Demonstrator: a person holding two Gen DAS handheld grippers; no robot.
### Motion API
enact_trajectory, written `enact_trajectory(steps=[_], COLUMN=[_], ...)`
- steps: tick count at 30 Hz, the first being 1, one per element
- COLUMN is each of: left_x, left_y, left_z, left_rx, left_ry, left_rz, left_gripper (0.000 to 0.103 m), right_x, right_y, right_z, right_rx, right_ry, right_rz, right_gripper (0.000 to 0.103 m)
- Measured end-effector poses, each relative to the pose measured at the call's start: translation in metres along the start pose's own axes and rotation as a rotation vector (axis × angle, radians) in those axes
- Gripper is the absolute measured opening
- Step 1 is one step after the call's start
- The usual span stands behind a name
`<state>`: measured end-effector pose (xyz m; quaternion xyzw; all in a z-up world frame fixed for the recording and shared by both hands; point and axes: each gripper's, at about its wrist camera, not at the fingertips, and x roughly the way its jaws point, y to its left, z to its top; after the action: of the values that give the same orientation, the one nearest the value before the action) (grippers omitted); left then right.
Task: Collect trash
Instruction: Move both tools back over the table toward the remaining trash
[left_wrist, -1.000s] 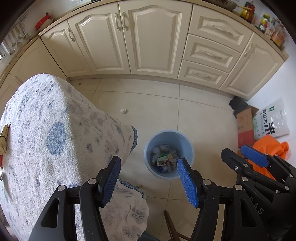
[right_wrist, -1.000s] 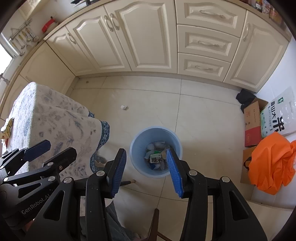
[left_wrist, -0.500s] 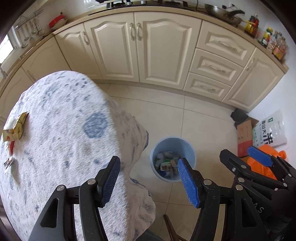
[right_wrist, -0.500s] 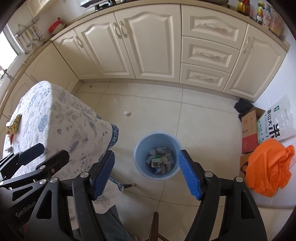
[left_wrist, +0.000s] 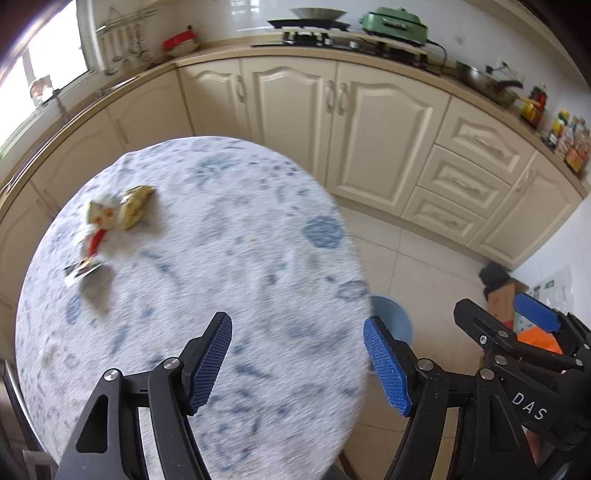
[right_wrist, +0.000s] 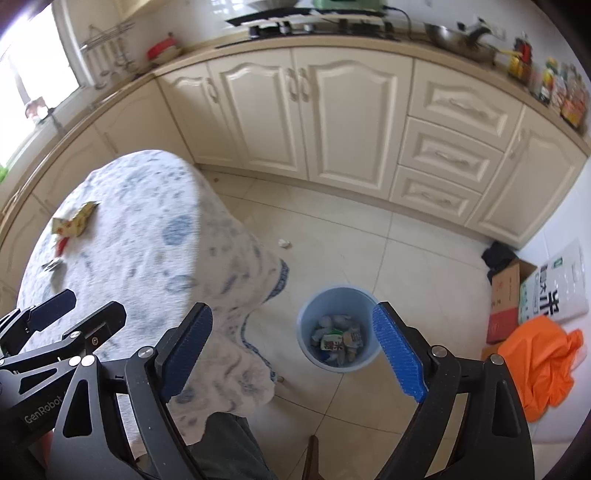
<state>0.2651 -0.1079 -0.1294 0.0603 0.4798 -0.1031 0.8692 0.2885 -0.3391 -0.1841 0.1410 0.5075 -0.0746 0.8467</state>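
Note:
Several pieces of wrapper trash (left_wrist: 110, 225) lie at the far left of the round table with the blue-flowered cloth (left_wrist: 229, 258); they also show in the right wrist view (right_wrist: 72, 223). The blue trash bin (right_wrist: 338, 334) stands on the floor beside the table and holds cartons and wrappers; in the left wrist view only its rim (left_wrist: 393, 314) shows past the table edge. My left gripper (left_wrist: 297, 362) is open and empty above the near table edge. My right gripper (right_wrist: 291, 354) is wide open and empty, above the floor near the bin.
A small crumpled scrap (right_wrist: 284, 243) lies on the floor by the table. Cream cabinets (right_wrist: 314, 118) run along the back. A cardboard box (right_wrist: 504, 295), a rice bag (right_wrist: 554, 291) and an orange bag (right_wrist: 543, 358) sit at the right wall.
Both grippers rose and swung left from the bin toward the table; the tabletop and its trash came into view. The right jaws opened wider.

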Motion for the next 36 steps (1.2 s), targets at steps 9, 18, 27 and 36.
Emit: enact_trajectory(steps=[9,18,27,36], left_x=[-0.052,-0.074,-0.060,-0.003], left_y=[0.073,0.132,0.178,0.219], left_z=[-0.035,-0.055,-0.042,0.004], left_rx=[-0.146,-0.269,-0.341,-0.385], left_ry=[-0.054,-0.060,-0.051,0.009], left_rz=[0.079,0.139,0.174,0.198], left_gripper=[0.077,0.080,0.080,0.081], right_x=[-0.019,-0.013,0.003,0.052], right_y=[0.079,0.146,0.191,0.221], right_z=[-0.009,-0.012,-0.004,0.032], right_rx=[-0.142,-0.249,-0.318,-0.330], right_ry=[-0.036,-0.008,0.025,0.086], right_rz=[0.108,0.171,0.207,0.235], right_gripper=[0.096,0.097,0.097,0.097])
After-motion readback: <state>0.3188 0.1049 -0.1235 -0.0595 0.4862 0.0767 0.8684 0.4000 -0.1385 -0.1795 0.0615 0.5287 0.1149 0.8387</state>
